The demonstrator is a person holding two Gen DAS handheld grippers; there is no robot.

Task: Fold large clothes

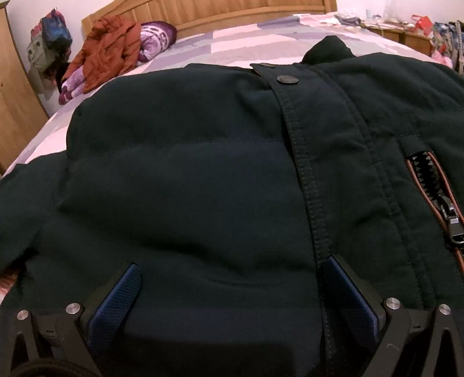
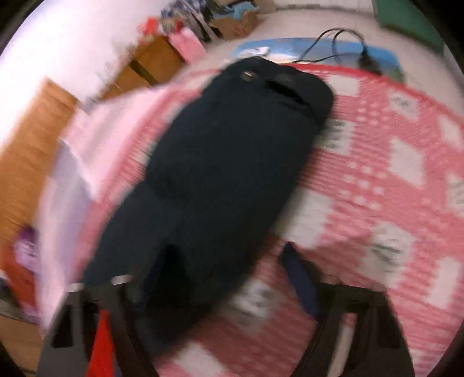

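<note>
A large dark navy padded jacket (image 1: 188,162) lies spread on the bed, with a snap-button placket (image 1: 301,150) and an orange-trimmed zip pocket (image 1: 435,185) at the right. My left gripper (image 1: 229,266) is open, its blue-padded fingers (image 1: 116,301) resting apart on the jacket's near part. In the blurred right wrist view a dark sleeve (image 2: 232,162) of the jacket lies stretched out over a pink-and-white blanket (image 2: 391,179). My right gripper (image 2: 229,261) is open above the sleeve's near end, its left finger (image 2: 171,269) over the fabric.
A rust-red coat (image 1: 107,49) and a purple patterned cloth (image 1: 156,37) lie by the wooden headboard (image 1: 220,11). Cluttered nightstands (image 1: 406,32) stand at the far right. A blue mat with a black cable (image 2: 333,49) lies on the floor beyond the bed.
</note>
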